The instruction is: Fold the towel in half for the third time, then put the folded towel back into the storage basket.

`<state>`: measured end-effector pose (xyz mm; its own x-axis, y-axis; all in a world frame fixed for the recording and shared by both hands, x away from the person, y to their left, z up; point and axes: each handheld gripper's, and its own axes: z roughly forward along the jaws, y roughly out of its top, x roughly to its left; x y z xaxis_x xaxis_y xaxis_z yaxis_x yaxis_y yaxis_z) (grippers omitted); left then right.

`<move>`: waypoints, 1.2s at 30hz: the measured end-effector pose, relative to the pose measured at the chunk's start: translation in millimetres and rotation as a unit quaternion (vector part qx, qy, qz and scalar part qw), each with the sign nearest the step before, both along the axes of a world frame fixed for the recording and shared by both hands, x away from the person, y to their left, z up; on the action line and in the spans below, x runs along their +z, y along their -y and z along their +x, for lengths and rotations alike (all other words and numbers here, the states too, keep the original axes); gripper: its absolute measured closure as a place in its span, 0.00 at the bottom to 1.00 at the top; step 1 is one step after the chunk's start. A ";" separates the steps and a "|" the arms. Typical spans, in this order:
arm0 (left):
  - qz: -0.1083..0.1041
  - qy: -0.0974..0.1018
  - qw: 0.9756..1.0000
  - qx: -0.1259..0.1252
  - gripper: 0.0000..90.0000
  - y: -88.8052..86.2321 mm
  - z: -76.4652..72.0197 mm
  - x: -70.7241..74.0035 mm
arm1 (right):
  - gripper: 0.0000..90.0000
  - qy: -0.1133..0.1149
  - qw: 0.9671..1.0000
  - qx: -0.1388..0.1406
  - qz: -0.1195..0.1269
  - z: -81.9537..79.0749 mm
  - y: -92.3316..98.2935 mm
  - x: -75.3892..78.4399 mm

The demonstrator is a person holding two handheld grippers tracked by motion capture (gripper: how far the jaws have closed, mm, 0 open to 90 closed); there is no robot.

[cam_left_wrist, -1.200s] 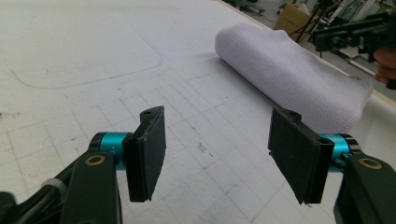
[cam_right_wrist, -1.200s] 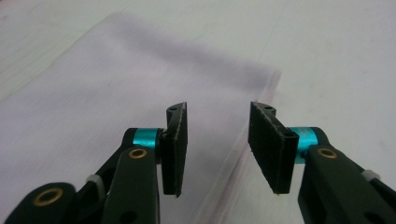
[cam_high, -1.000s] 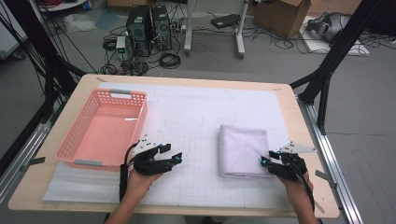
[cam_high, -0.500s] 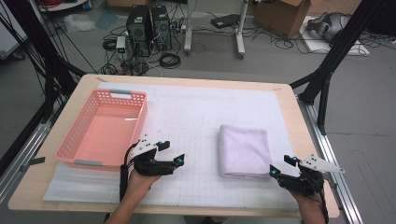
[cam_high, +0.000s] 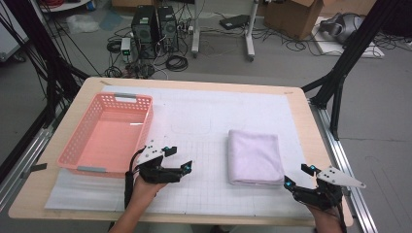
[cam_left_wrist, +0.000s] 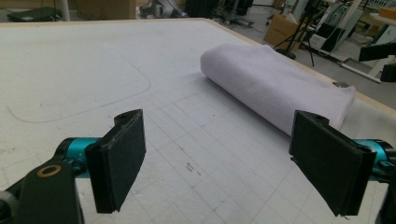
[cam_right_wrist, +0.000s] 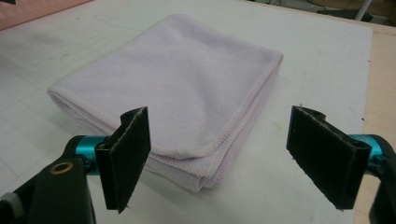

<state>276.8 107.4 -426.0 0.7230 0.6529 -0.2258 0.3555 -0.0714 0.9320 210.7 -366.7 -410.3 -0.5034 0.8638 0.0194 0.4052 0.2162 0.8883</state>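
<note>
A folded lilac towel (cam_high: 254,156) lies flat on the worktop (cam_high: 296,104), toward 4 o'clock from its centre. The right tongs (cam_high: 297,176), just off the towel's near right corner, have just been opening and gape wide, holding nothing. The left tongs (cam_high: 177,158), between the towel and the pink basket (cam_high: 87,145) at 9 o'clock, gape empty too.

The left gripper (cam_left_wrist: 219,170) has just been opening, and its two black pads (cam_left_wrist: 119,163) now stand wide apart with nothing between them, above the white gridded mat (cam_left_wrist: 93,70). A folded lilac towel (cam_left_wrist: 275,88) lies ahead toward the right, apart from the jaws, near the table's wooden edge (cam_left_wrist: 299,70).
</note>
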 end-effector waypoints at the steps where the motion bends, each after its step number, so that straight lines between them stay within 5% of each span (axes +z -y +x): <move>1: 0.001 -0.001 1.000 -0.001 0.21 -0.1 0.2 -0.1 | 0.23 0.000 1.000 -0.001 -0.001 0.3 -0.3 -0.4; 7: -0.004 0.007 1.000 -0.001 0.21 -1.5 1.7 -0.9 | 0.23 -0.001 1.000 0.001 -0.004 -0.1 -0.7 -0.5; 11: -0.006 0.045 0.999 0.007 0.20 -1.1 1.2 -3.0 | 0.23 -0.001 1.000 0.002 -0.005 0.1 -0.8 -0.6; 14: -0.002 0.052 0.999 0.012 0.23 0.3 0.7 -2.6 | 0.23 -0.001 1.000 0.001 -0.003 0.3 -0.9 -0.2; 22: -0.005 -0.006 1.000 0.009 0.19 6.6 2.5 -3.7 | 0.23 -0.001 1.000 0.002 -0.011 0.0 -0.4 -1.3; 30: -0.011 -0.023 1.000 0.008 0.21 22.1 11.2 -6.5 | 0.23 -0.004 1.000 0.008 -0.008 -1.2 -0.3 -1.6; 36: 0.013 -0.034 0.999 -0.008 0.21 44.1 21.8 -1.9 | 0.23 -0.010 1.000 0.016 -0.010 1.8 -1.9 -3.0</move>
